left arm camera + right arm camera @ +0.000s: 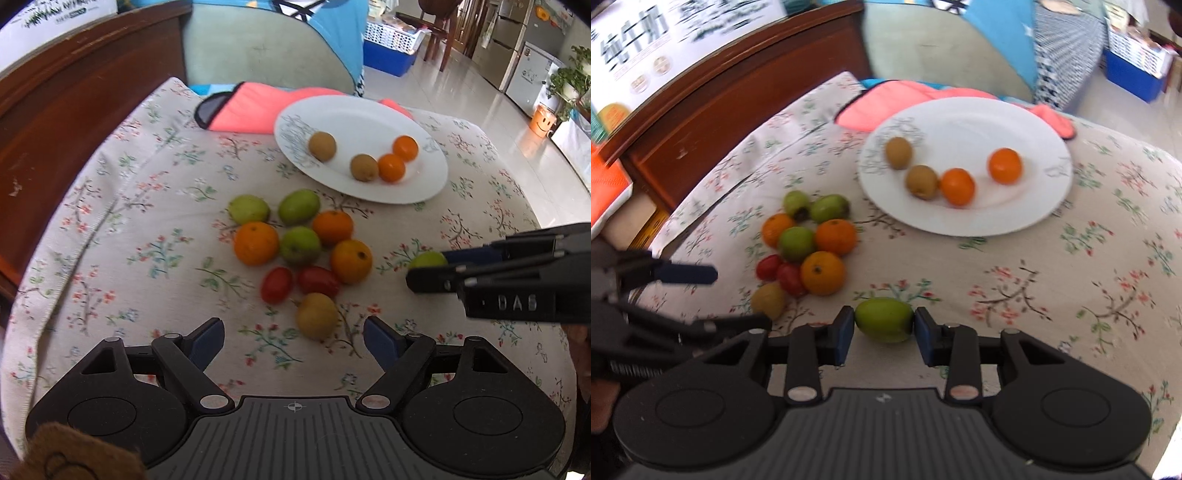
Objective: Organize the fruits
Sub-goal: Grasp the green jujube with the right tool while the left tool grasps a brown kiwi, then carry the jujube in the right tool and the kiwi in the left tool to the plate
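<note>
My right tongs pinch a green fruit between both blue pads, low over the floral cloth, near side of the white plate. My left tongs stand wide apart with nothing between them, a yellowish fruit just beyond. The plate carries two brown fruits and two small oranges. The loose fruit pile lies left of the plate. "DAS" reads on the right tongs' body. A far-left box shows blurred Chinese lettering.
</note>
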Available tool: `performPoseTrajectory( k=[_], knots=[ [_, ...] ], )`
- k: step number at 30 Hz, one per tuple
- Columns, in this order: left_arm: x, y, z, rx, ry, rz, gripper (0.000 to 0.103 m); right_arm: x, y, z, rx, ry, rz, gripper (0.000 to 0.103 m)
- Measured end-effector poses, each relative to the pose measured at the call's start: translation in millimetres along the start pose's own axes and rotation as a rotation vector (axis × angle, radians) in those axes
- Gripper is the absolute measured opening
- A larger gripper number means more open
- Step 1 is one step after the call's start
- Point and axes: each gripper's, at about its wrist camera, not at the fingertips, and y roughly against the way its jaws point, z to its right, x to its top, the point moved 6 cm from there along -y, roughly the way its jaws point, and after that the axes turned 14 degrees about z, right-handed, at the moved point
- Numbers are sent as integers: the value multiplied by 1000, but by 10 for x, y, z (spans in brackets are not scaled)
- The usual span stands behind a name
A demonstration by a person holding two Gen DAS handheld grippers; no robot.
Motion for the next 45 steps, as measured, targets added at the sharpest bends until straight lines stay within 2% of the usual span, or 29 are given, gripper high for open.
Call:
performPoseTrajectory(
  k=[2, 4, 6, 15, 25, 29, 31, 37, 45],
  knots=[
    [-12, -28, 22, -3, -1, 1, 78, 7, 7, 50, -21, -19, 0, 36],
    [-17, -60, 36, -10, 5, 3, 67, 6, 19, 88, -32, -46, 1, 36],
    [-22, -83, 47, -22, 16, 3, 60, 3, 31, 113, -34, -80, 0, 36],
    [-2, -111, 99, -18, -14, 31, 39, 2, 12, 116, -31, -117, -13, 38],
    [-5, -114, 135, -14, -30, 37, 37, -13, -6, 47, -35, -65, -20, 40],
    [5, -104, 139, -17, -27, 43, 23, -27, -9, 12, -40, -31, -23, 40],
    [9, -100, 144, -24, -16, 42, 23, -31, -9, 0, -45, -11, -23, 36],
    [41, -70, 185, -38, -7, 49, 23, -16, 3, -9, -29, -31, -27, 36],
    [195, -8, 238, -42, 4, 92, 23, 87, 55, -40, -2, -44, 9, 36]
  ],
)
